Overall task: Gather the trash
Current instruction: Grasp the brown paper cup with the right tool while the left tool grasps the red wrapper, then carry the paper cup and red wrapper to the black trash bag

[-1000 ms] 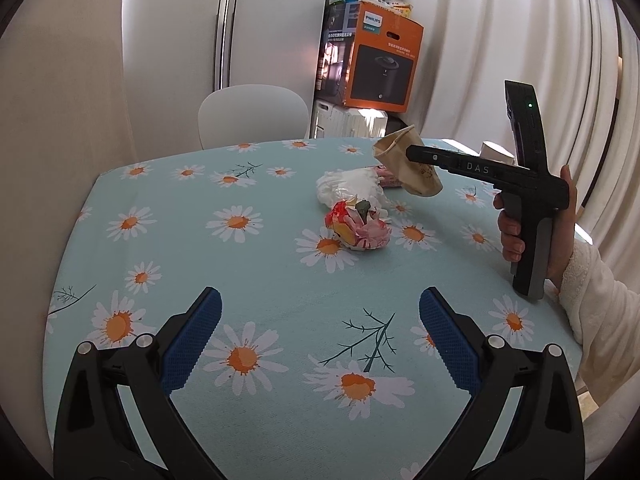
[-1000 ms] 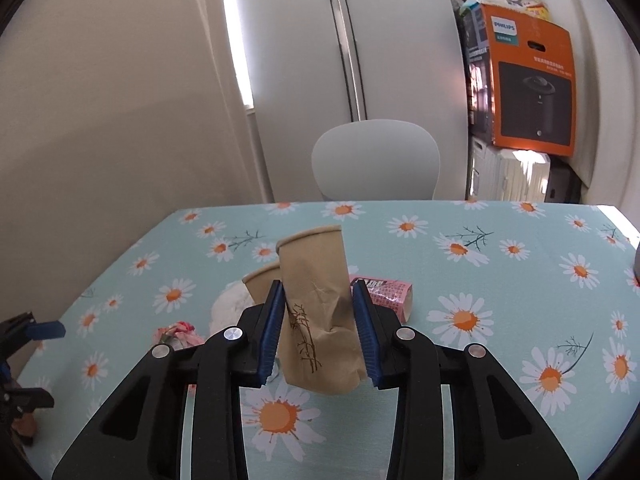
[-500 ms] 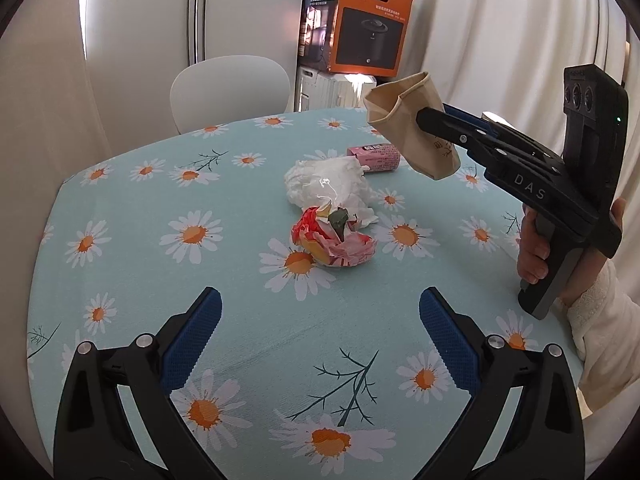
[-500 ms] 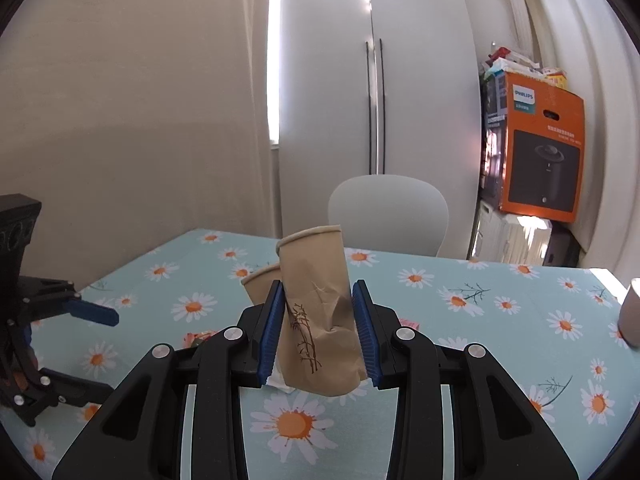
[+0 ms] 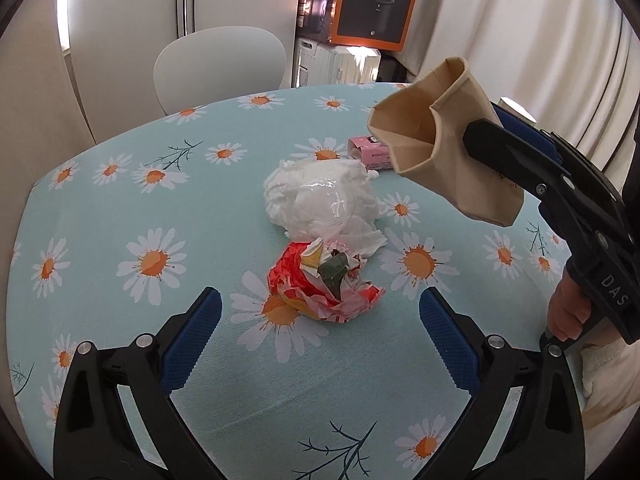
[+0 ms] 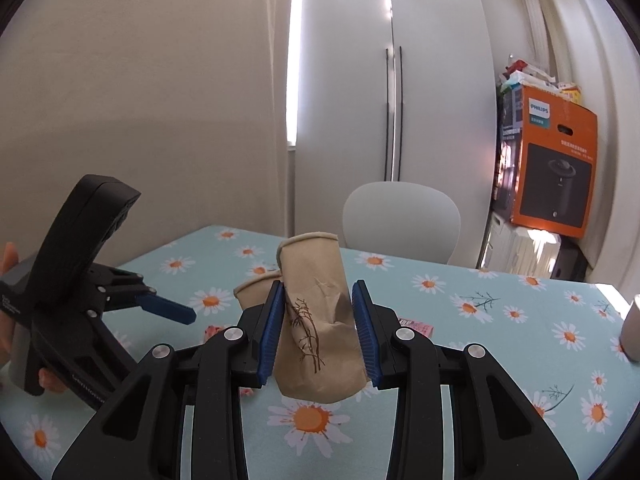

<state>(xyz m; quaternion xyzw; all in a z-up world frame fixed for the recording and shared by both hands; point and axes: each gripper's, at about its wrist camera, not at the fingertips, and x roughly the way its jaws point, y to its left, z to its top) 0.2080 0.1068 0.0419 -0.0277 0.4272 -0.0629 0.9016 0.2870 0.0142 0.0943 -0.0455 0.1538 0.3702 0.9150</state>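
My right gripper [image 6: 318,332] is shut on a pair of crushed brown paper cups [image 6: 316,316], held above the daisy tablecloth; in the left wrist view the brown paper cups [image 5: 444,152] hang at the upper right with their mouths toward me. My left gripper [image 5: 320,340] is open just in front of a crumpled red and white wrapper [image 5: 324,284], with nothing between its fingers. Behind the wrapper lies a white crumpled plastic and tissue wad [image 5: 324,200]. A pink packet [image 5: 372,152] lies farther back, partly hidden by the cups.
The round table [image 5: 100,220] carries a light blue daisy cloth. A white chair [image 5: 220,64] stands at the far edge, an orange box [image 5: 372,0] behind it. A white cup [image 6: 632,332] stands at the table's right edge. A hand [image 5: 568,312] holds the right gripper's handle.
My left gripper has moved forward and tipped down toward the red wrapper, which now lies close before its fingers. The right gripper lifted the cups a little and rolled; its grip is unchanged.
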